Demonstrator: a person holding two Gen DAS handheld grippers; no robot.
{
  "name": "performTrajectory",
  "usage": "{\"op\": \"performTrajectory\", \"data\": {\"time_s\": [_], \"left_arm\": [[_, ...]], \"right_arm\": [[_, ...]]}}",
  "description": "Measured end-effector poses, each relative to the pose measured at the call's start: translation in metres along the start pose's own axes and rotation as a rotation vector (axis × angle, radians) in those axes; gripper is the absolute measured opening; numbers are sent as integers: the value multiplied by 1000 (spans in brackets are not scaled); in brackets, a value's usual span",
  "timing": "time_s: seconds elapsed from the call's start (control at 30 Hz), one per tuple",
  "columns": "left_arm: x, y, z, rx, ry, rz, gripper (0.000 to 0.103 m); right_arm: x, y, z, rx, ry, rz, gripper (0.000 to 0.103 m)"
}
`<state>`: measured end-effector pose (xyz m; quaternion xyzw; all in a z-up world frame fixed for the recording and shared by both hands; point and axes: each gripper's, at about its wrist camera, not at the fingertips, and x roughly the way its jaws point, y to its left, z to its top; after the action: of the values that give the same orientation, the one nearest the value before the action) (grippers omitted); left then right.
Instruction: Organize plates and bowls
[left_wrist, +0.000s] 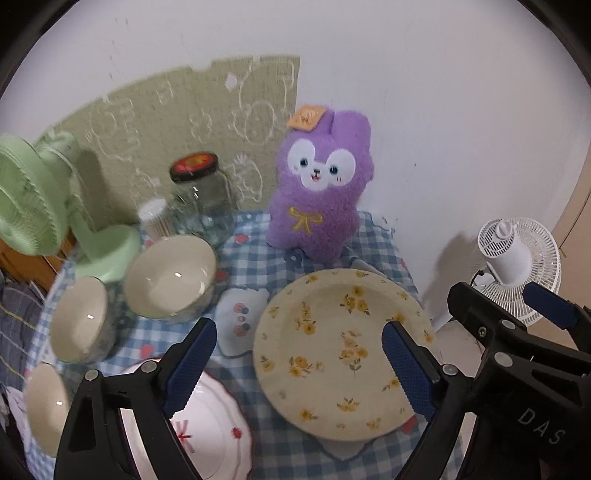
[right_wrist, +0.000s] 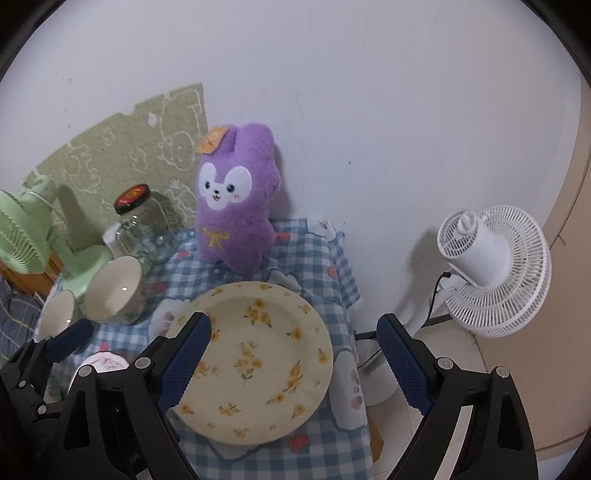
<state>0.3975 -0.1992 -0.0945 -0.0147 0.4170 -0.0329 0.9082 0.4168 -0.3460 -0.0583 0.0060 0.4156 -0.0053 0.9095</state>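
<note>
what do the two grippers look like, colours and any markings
Both are alike: the left gripper and right gripper have black angular frames with round silver rivets and dark blue textured pads on the fingers. The right one's body shows white letters "DAS" in the left wrist view. No cables, sleeves or hands visible.

My left claw (left_wrist: 299, 365) hangs wide open above the yellow plate (left_wrist: 332, 354), gripping nothing. Left of the plate stand three bowls (left_wrist: 170, 280) and a pink plate (left_wrist: 218, 435); behind it sits a purple plush (left_wrist: 321, 192), and my right claw (left_wrist: 498, 306) shows at its right.
</note>
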Motion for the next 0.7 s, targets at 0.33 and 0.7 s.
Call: {"op": "performTrajectory", "data": {"time_s": [0.33, 0.7], "left_arm": [[61, 4, -4, -15, 87, -1, 87], [90, 4, -15, 42, 112, 23, 83]], "right_arm": [[55, -6, -5, 3, 64, 0, 89], [93, -11, -19, 15, 130, -17, 88]]}}
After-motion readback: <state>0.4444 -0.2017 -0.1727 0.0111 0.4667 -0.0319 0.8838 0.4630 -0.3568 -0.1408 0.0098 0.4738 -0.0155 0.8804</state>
